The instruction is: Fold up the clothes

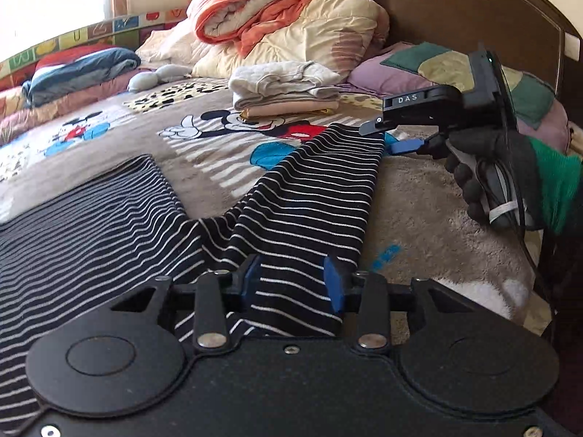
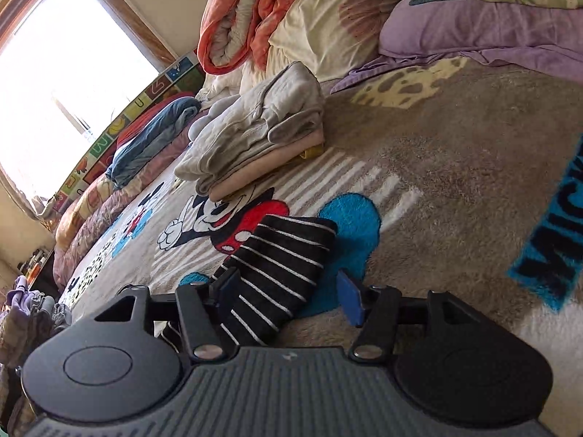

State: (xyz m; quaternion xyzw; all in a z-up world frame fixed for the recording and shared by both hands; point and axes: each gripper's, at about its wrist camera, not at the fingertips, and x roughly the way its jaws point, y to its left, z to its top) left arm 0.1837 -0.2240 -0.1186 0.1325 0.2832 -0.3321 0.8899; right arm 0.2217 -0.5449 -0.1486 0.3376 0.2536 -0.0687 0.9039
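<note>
A black garment with thin white stripes [image 1: 109, 225] lies spread on the Mickey Mouse blanket [image 1: 437, 196]. One long striped part [image 1: 320, 182] runs away from me to the right. My left gripper [image 1: 292, 278] is open, its blue pads either side of the near end of that part. At the far end, a gloved hand holds my right gripper [image 1: 382, 138]. In the right wrist view the striped end [image 2: 280, 255] lies between the spread fingers of my right gripper [image 2: 288, 291], nearer the left finger, which is open.
A folded stack of pale clothes [image 1: 288, 91] [image 2: 255, 134] sits on the blanket beyond the striped garment. Rolled quilts [image 1: 277, 11], a purple pillow [image 1: 393, 73] and a dark headboard [image 1: 455, 7] lie behind. More bedding [image 1: 80, 69] lines the window side.
</note>
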